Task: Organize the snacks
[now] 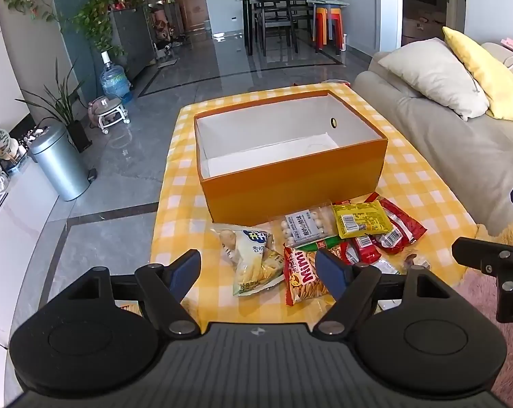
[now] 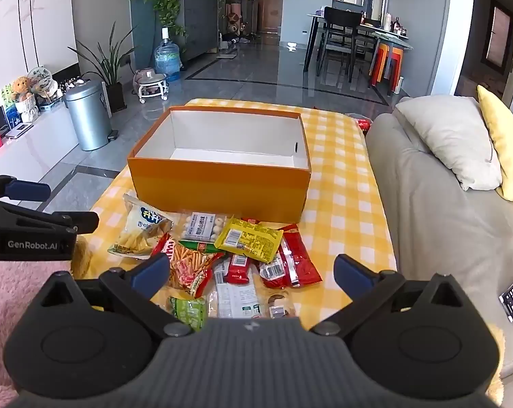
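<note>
An orange box (image 1: 290,183) (image 2: 219,190) with a white inside stands open and bare on the yellow checked cloth (image 1: 423,187) (image 2: 341,176). Several snack packets lie in a heap before it: a pale fries bag (image 1: 253,261) (image 2: 141,231), a red Mimi bag (image 1: 302,277) (image 2: 188,261), a clear pack of white balls (image 1: 305,226) (image 2: 202,226), a yellow packet (image 1: 360,219) (image 2: 249,238) and red packets (image 1: 399,227) (image 2: 295,261). My left gripper (image 1: 260,272) hovers open over the near packets. My right gripper (image 2: 253,275) hovers open above the heap's near side. Neither holds anything.
A grey sofa (image 1: 460,156) (image 2: 453,210) with a beige and a yellow cushion runs along the table's right. A metal bin (image 1: 61,163) (image 2: 88,115), plants and a water jug stand on the tiled floor at left. Pink rug (image 2: 15,292) lies at the near edge.
</note>
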Motion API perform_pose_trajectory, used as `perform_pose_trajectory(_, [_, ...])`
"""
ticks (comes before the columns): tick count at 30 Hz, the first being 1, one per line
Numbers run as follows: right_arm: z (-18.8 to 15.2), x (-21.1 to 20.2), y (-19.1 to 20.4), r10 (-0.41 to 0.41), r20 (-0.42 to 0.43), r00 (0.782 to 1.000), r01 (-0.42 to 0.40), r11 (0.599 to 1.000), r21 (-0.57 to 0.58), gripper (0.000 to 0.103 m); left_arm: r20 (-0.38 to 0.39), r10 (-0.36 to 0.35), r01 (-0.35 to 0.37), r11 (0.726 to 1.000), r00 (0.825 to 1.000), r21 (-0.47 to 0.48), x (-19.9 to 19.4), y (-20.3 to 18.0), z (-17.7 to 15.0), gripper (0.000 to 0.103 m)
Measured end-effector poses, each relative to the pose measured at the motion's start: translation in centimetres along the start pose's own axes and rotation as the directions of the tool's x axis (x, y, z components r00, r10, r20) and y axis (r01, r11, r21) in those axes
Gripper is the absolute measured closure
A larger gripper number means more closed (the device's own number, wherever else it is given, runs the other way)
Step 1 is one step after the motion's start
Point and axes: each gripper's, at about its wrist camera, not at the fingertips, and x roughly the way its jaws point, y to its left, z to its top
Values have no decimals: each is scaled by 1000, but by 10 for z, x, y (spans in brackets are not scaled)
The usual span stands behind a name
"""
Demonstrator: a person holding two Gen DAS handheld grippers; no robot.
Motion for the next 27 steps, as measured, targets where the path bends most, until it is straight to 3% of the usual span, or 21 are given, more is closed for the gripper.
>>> perform_pose_trajectory(1, [0, 0, 0, 2, -4, 1000, -2, 1000, 1, 4, -26, 5, -5, 1000, 1000, -15, 2, 1, 2, 14])
perform_pose_trajectory(27, [1, -1, 5, -13, -7, 1000, 13, 1000, -16, 4, -25, -18, 17, 999, 1000, -46, 0, 10, -2, 15])
